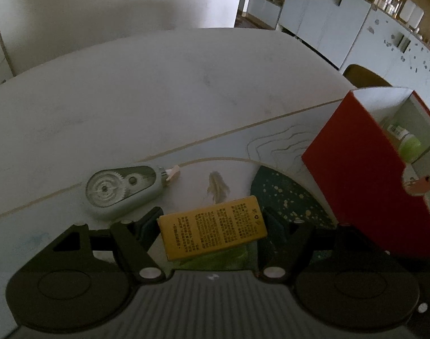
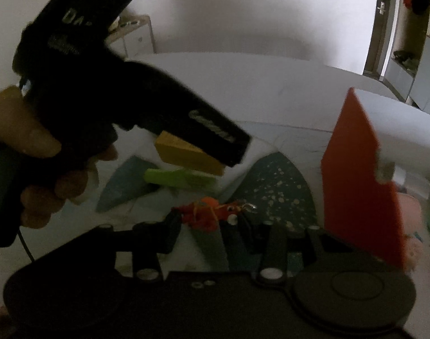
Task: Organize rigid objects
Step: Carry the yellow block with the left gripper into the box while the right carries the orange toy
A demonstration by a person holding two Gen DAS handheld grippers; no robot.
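My left gripper is shut on a yellow box with black print, held above the table; a green box lies beneath it. A grey-green correction tape lies on the mat to the left. My right gripper is shut on a red-orange crab-like keychain toy. In the right wrist view the left gripper's black body holds the yellow box above the green box. The red storage box stands at the right, also seen from the right wrist.
The red box holds a green-capped bottle and a small orange charm. A patterned mat covers the white table. White cabinets stand behind. Small pink and green items lie right of the red box.
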